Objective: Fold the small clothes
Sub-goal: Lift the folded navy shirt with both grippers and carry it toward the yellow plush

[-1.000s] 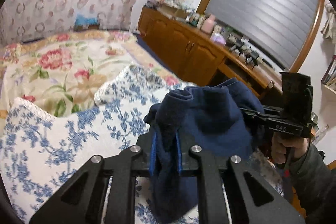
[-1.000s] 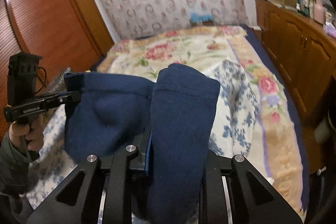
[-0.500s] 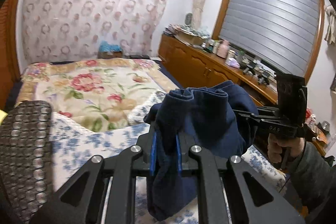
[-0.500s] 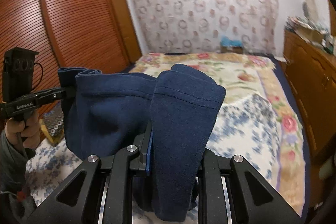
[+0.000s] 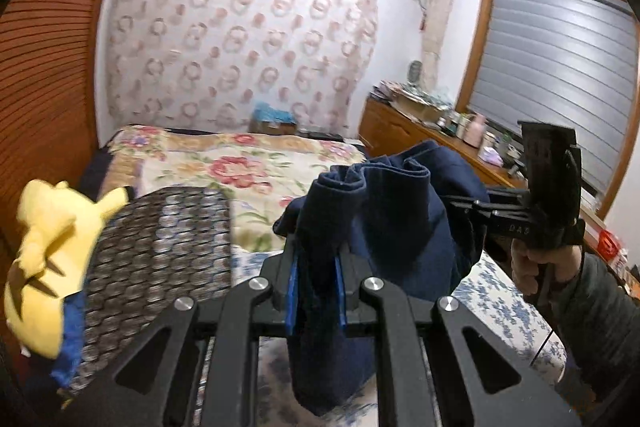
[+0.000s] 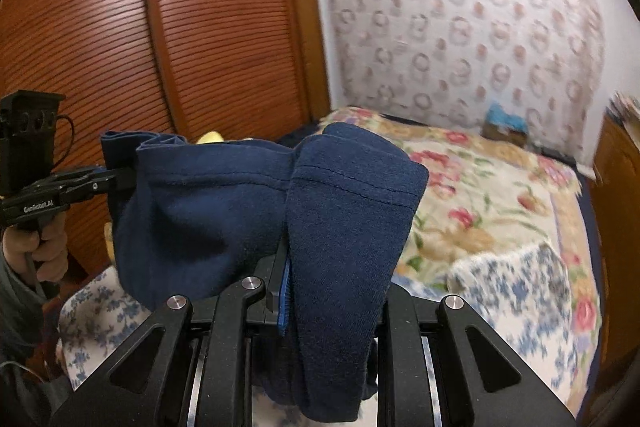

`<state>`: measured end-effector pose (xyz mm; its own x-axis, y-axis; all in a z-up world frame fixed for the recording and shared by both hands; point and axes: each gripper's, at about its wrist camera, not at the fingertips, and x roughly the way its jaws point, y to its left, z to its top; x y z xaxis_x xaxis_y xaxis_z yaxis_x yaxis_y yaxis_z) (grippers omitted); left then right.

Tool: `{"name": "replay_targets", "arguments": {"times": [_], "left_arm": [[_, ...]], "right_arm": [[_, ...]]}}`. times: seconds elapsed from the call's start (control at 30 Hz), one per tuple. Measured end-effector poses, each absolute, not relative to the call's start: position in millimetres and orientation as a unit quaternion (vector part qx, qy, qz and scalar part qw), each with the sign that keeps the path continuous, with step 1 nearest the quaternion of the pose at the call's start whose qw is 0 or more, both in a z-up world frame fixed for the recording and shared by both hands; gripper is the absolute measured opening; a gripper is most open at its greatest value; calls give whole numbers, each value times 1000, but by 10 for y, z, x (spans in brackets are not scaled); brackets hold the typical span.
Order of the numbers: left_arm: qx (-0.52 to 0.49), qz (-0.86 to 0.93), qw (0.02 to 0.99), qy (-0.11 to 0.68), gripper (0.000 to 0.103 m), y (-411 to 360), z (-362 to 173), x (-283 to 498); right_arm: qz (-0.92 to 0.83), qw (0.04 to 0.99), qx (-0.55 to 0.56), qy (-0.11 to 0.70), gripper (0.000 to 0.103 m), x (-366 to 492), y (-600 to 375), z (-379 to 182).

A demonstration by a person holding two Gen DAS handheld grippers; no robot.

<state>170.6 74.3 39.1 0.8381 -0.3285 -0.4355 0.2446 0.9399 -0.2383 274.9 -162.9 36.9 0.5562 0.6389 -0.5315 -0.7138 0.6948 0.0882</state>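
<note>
A small navy blue garment [image 5: 400, 223] hangs in the air between my two grippers, above the bed. My left gripper [image 5: 316, 291] is shut on one bunched edge of it. My right gripper [image 6: 316, 299] is shut on the opposite edge, and the cloth [image 6: 224, 211] drapes over its fingers and hides them. In the left wrist view the right gripper [image 5: 460, 205] shows at the right, held by a hand. In the right wrist view the left gripper [image 6: 120, 179] shows at the left, clamped on the garment's corner.
The bed carries a floral quilt [image 5: 240, 167] and a blue-flowered white blanket [image 6: 516, 291]. A yellow plush toy [image 5: 44, 247] and a dark patterned cushion [image 5: 160, 251] lie at the left. A wooden wardrobe [image 6: 160, 27] stands left, a cluttered wooden cabinet [image 5: 408, 131] right.
Both grippers have risen and tilted up with the garment held between them. The views now show the wall, wardrobe and plush toy instead of the blanket below.
</note>
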Motion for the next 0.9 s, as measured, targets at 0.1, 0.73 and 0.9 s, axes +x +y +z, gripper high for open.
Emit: {"name": "replay_targets", "arguments": {"times": [0.1, 0.73, 0.9], "left_arm": [[-103, -126, 957, 239, 12, 1028, 301, 1642], [-164, -7, 950, 267, 12, 1916, -410, 1243], [-181, 6, 942, 283, 12, 2023, -614, 1249]], "right_arm": [[402, 871, -101, 265, 17, 2780, -1257, 471], [490, 792, -257, 259, 17, 3165, 968, 435], [482, 801, -233, 268, 25, 3260, 1193, 298]]}}
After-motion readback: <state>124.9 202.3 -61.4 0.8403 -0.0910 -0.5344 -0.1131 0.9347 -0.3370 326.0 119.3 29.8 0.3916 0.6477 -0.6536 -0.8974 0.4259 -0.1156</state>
